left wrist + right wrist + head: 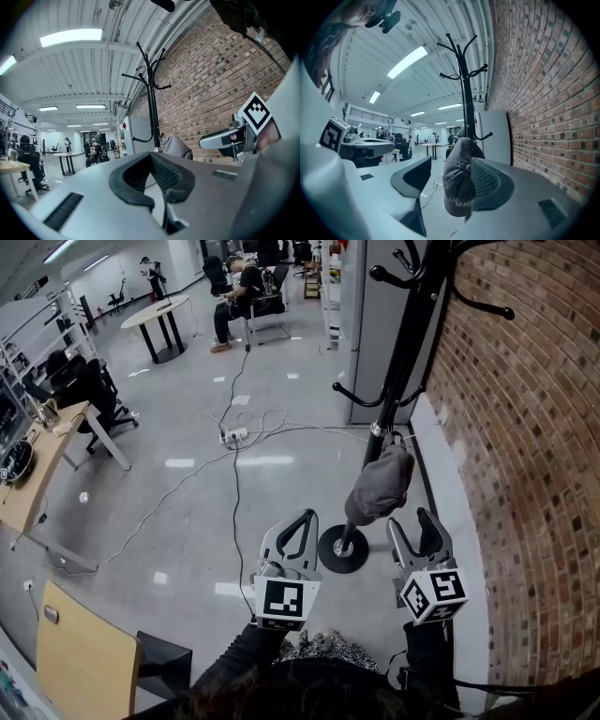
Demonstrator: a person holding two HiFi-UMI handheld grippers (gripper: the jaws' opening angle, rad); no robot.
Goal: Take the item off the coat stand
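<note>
the grey cap (380,486) hangs from a low hook of the coat stand (401,343). only the right gripper view shows it between the right tool's (411,519) released jaws, close by one pad, unclamped. left tool (302,519) clenched on nothing. pale floor (187,427), trailing cables (234,474), brick wall (525,427) alongside.

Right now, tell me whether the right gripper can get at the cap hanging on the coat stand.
Probably yes. The right gripper stands open, and the grey cap, hanging from the coat stand, sits between its jaws, close to the right one. Nothing seems to block the way.
</note>
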